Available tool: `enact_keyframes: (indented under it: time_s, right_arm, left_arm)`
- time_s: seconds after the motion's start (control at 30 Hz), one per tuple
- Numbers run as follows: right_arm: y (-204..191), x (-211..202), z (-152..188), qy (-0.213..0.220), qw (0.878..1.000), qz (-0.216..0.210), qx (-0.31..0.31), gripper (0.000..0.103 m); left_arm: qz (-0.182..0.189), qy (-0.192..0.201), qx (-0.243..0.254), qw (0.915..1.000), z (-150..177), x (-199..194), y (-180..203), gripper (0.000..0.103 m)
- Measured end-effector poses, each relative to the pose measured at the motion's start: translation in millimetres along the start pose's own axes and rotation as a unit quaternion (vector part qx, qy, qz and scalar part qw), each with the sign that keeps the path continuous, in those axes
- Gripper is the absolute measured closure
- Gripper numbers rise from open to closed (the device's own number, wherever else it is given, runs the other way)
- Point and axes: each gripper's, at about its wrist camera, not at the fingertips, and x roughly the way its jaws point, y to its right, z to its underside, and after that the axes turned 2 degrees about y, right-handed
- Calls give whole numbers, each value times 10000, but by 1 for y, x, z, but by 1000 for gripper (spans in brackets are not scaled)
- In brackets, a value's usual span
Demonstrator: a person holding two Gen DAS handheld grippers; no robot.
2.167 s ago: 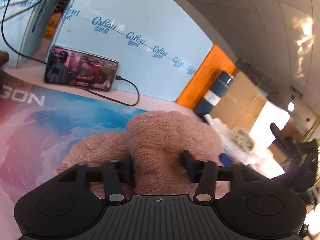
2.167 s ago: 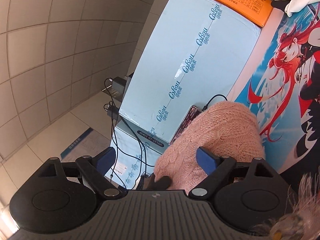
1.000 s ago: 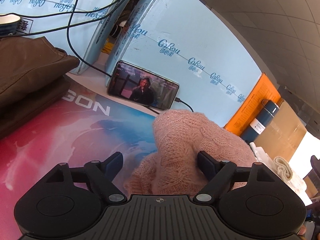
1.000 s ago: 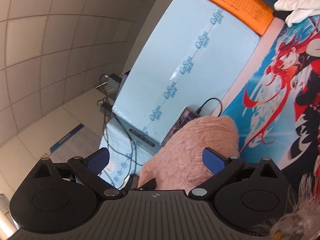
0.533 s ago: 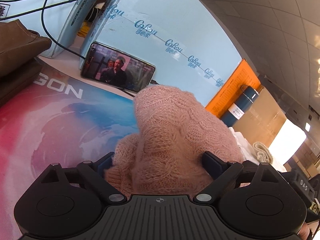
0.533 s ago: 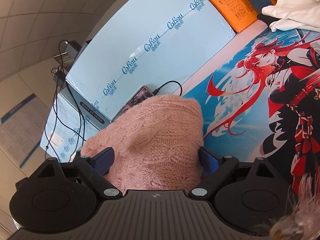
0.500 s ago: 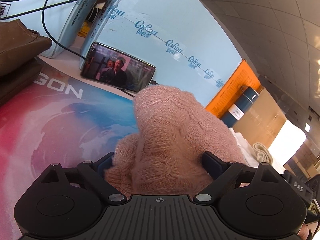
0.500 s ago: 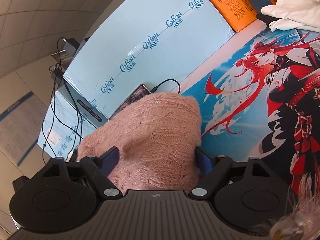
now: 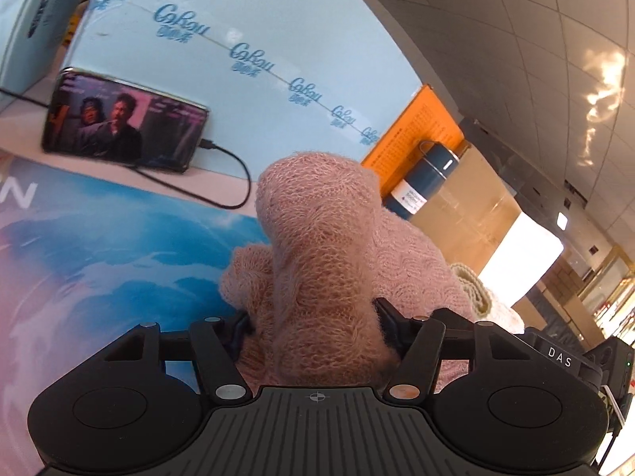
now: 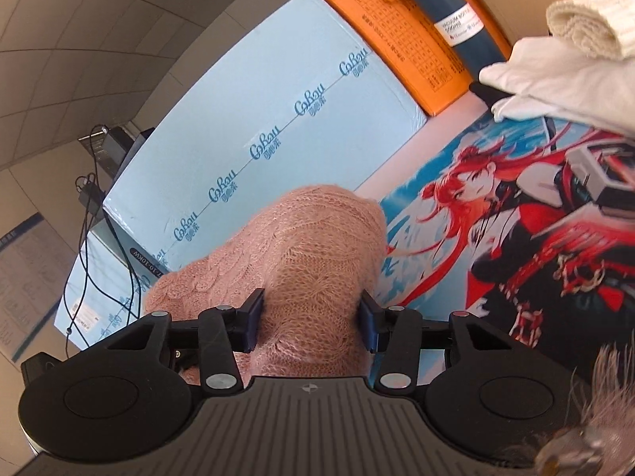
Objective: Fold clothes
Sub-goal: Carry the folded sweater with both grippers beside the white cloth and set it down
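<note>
At the far left of the table's back edge, in the left wrist view, a phone [image 9: 125, 127] leans against a pale blue box [image 9: 254, 51] with its screen lit, and a black cable [image 9: 234, 178] loops from its right end across the bare strip of table [image 9: 119, 176]. In front of that strip lies a printed mat [image 9: 99, 238], blue and pink here.

The pink sweater [image 9: 321, 261] is bunched up near the middle of the mat, its bulk rising above the left gripper [image 9: 313, 327]. That gripper's jaws have just been closing, and both pads now press into a thick fold of the knit, so it grips the sweater. At the right lower edge of this view a black device marked DAS [image 9: 559, 357] pokes in.

In the right wrist view the right gripper [image 10: 311, 323] has also just been closing its jaws; the blue pads [image 10: 254, 323] pinch another fold of the pink sweater [image 10: 313, 254], which humps up in front of the blue box [image 10: 258, 127]. To the right the mat [image 10: 496, 218] shows a red-haired cartoon figure. Towards the table's back right corner an orange box [image 10: 397, 35] stands behind a dark blue flask [image 10: 444, 12], and white clothes [image 10: 555, 79] are piled on the mat's far right edge, touching the flask's base.
</note>
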Motion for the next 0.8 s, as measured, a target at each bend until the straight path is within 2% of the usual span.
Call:
enact_keyframes:
  time_s: [0.13, 0.23, 0.37, 0.57, 0.63, 0.8]
  right_arm:
    - [17, 5, -31, 347, 9986, 370, -170, 58]
    - [32, 11, -54, 656, 9955, 643, -252, 59]
    - [59, 19, -81, 1201, 9895, 781, -183, 59]
    - [97, 30, -97, 1633, 9805, 1094, -48, 59]
    - [107, 33, -97, 1626, 9783, 1286, -13, 59]
    - [126, 39, -101, 1486, 9752, 1623, 221, 55]
  left_arm:
    - [256, -67, 212, 9994, -10, 50, 21, 41]
    - [450, -45, 224, 9987, -13, 88, 34, 42]
    - [667, 42, 67, 9977, -18, 131, 45, 42]
    - [589, 25, 160, 9981, -27, 183, 65, 42]
    - [542, 6, 227, 9983, -28, 199, 69, 42]
    - [88, -135, 571, 9982, -24, 226, 71, 40]
